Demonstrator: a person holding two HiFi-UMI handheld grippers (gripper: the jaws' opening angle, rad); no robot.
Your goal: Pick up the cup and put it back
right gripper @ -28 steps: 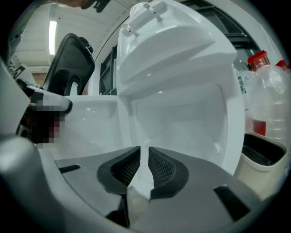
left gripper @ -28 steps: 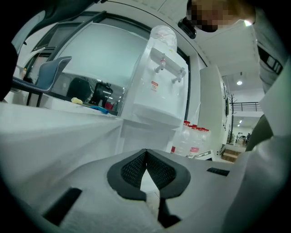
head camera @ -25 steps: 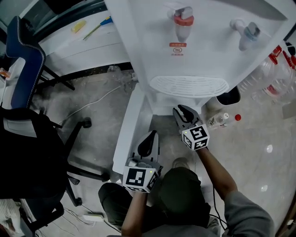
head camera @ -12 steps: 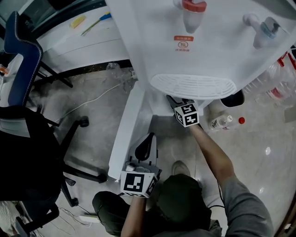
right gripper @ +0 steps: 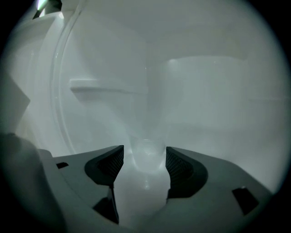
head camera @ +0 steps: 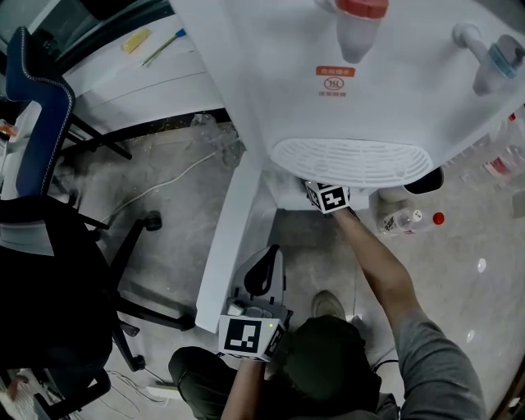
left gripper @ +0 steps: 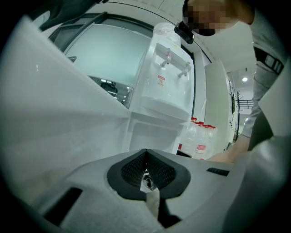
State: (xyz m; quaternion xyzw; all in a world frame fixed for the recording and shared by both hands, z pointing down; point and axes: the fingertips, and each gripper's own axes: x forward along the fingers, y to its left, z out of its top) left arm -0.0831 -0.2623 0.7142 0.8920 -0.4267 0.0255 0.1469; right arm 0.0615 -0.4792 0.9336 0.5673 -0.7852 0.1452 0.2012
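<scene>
In the right gripper view a translucent cup (right gripper: 145,154) stands upright on the floor of a white compartment, between the pads of my right gripper (right gripper: 144,160). Its jaws have just been opening and now stand wide, the cup in the gap with no pad visibly pressing on it. From the head view only this gripper's marker cube (head camera: 328,198) shows, tucked under the dispenser's drip tray (head camera: 353,160); the jaws and cup are hidden there. My left gripper (head camera: 264,256) hangs lower, beside the open cabinet door (head camera: 234,221). It is shut and holds nothing (left gripper: 145,166).
The white water dispenser has a red tap (head camera: 361,25) and a blue tap (head camera: 500,61). Small bottles (head camera: 402,220) and a black bin (head camera: 422,180) sit on the floor to its right. A blue office chair (head camera: 41,123) stands at the left; a cable crosses the floor.
My right gripper has moved forward and down, from in front of the dispenser to under the drip tray, so its jaws are now out of the head view. The left gripper has stayed put.
</scene>
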